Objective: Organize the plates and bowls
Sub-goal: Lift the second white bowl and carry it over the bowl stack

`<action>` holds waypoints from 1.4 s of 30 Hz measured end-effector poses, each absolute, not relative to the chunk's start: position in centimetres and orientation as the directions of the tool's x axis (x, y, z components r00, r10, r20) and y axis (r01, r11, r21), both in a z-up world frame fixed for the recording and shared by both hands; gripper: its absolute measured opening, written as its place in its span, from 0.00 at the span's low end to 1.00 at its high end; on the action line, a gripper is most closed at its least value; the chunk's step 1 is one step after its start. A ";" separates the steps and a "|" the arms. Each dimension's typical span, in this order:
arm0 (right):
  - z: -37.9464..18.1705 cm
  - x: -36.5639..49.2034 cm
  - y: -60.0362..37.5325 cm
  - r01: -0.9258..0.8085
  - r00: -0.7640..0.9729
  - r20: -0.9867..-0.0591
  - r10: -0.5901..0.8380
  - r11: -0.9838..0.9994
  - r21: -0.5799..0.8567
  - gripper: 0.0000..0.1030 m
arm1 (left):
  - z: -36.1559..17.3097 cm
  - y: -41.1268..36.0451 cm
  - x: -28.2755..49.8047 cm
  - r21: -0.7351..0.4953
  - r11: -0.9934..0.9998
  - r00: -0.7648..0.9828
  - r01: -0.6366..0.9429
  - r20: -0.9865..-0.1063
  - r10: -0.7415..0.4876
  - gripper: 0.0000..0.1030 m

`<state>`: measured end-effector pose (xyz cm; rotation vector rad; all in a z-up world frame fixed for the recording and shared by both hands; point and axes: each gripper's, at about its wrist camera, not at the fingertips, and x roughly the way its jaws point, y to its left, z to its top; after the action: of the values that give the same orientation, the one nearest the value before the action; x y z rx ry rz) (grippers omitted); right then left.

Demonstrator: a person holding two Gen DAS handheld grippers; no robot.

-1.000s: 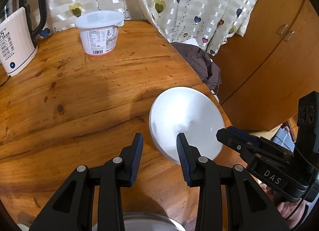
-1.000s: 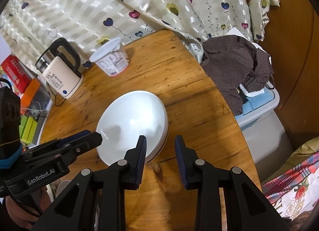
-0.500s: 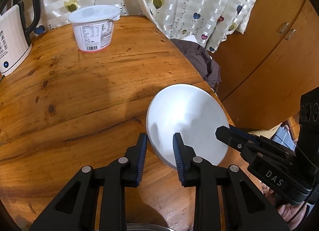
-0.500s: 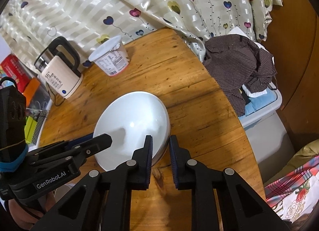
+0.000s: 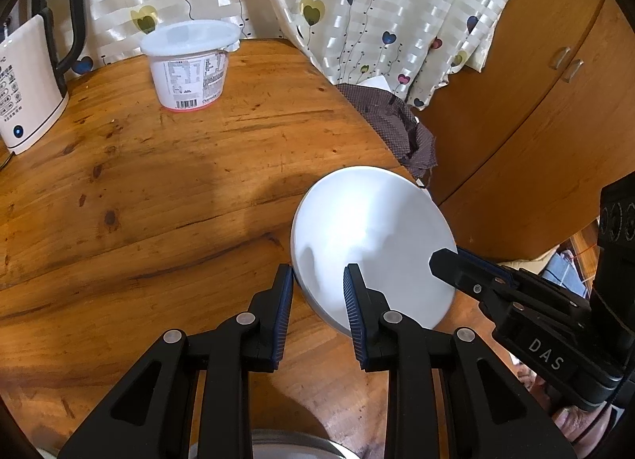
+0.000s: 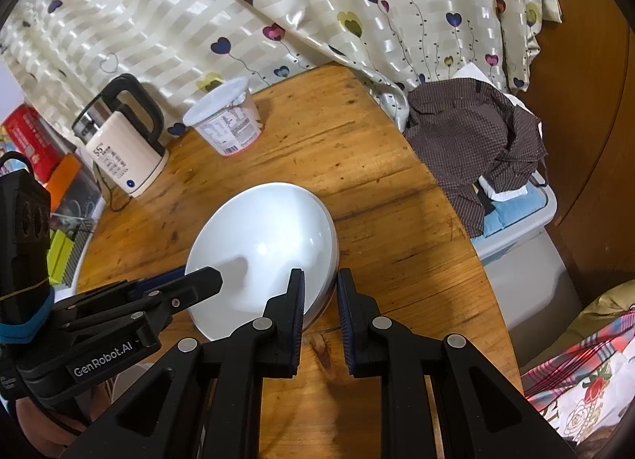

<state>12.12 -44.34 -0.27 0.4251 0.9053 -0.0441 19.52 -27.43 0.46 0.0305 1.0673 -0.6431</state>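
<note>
Two claws, left (image 5: 317, 300) and right (image 6: 320, 302), each clamp one white bowl's (image 5: 369, 248) rim (opposite sides).

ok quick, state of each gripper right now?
Left gripper: closed on the near rim of the white bowl.
Right gripper: closed on the bowl's rim at the opposite side.

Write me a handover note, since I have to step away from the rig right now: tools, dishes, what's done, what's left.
Left tool: shut on the near left rim of the white dish.
Right tool: shut on the same dish's right rim.
The dish appears to sit on the wooden table, near its edge. A metal dish shows partly below the left tool.
Done: both grips made.
Left: lift and place the white dish; where it goes is not in view.
</note>
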 end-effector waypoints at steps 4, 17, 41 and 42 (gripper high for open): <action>0.4 11.3 -44.0 0.208 0.630 -0.764 0.138 0.918 0.338 0.16 | 1.1 -26.9 19.0 -0.275 0.819 0.330 0.503 -0.815 -0.476 0.27; 3.6 9.1 -42.0 0.175 0.665 -0.736 0.128 0.931 0.320 0.16 | 4.0 -25.0 16.4 -0.267 0.822 0.376 0.504 -0.789 -0.486 0.27; 7.2 5.5 -36.3 0.104 0.694 -0.705 0.144 0.949 0.296 0.16 | 7.2 -19.3 11.7 -0.257 0.841 0.450 0.475 -0.750 -0.484 0.27; 7.2 5.3 -36.1 0.101 0.694 -0.705 0.145 0.950 0.296 0.16 | 7.3 -19.0 11.4 -0.258 0.843 0.453 0.473 -0.749 -0.483 0.27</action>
<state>5.35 -36.14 7.24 0.3259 0.8069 0.0251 11.41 -19.00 7.30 -0.0125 0.9288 -0.5900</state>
